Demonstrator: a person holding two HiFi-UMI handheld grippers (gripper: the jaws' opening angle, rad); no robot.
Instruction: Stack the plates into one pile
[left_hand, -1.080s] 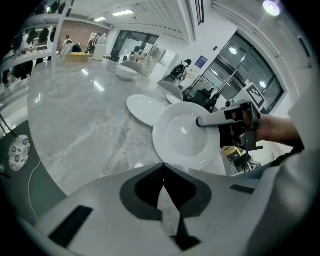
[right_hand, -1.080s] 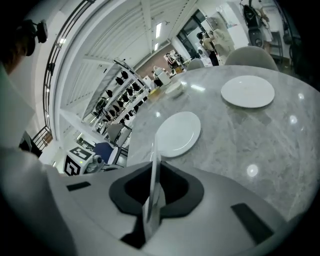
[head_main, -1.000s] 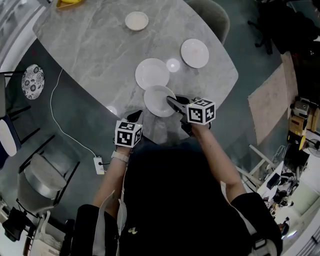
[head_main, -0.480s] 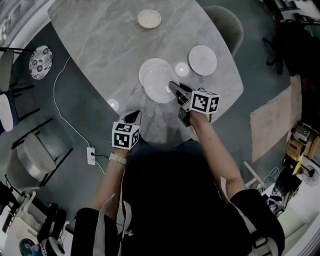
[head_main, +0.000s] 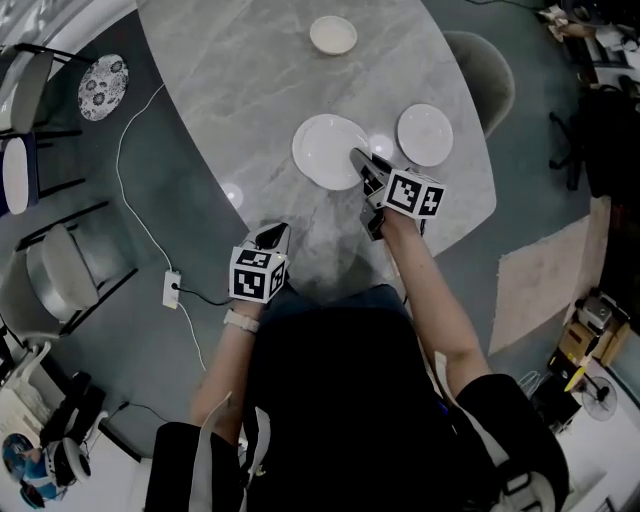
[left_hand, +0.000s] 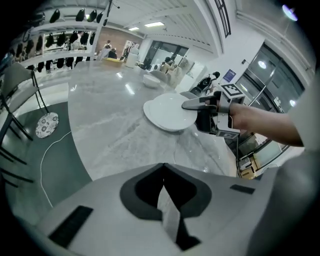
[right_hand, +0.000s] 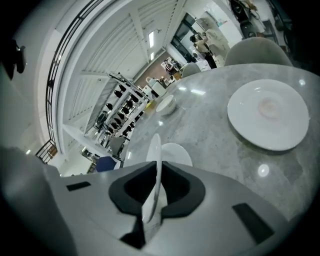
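On the grey marble table (head_main: 250, 90), my right gripper (head_main: 362, 165) is shut on the rim of a white plate (head_main: 335, 155), which it holds over a second white plate (head_main: 308, 135) so the two nearly coincide. In the right gripper view the held plate (right_hand: 155, 150) stands edge-on between the jaws, with the lower plate (right_hand: 177, 152) just beyond. A third white plate (head_main: 425, 134) lies to the right, and a small white dish (head_main: 333, 35) lies at the far side. My left gripper (head_main: 272, 238) hovers shut and empty near the table's front edge.
A padded grey chair (head_main: 485, 60) stands behind the table's right end. At the left, dark chairs (head_main: 60, 270) stand on the floor, one bearing a patterned plate (head_main: 103, 73). A white cable runs to a power strip (head_main: 170, 290). A rug (head_main: 540, 280) lies at the right.
My right gripper has carried the plate away from the table's front edge, from beside the second plate to over it. The left gripper has stayed near the front edge and rolled a little.
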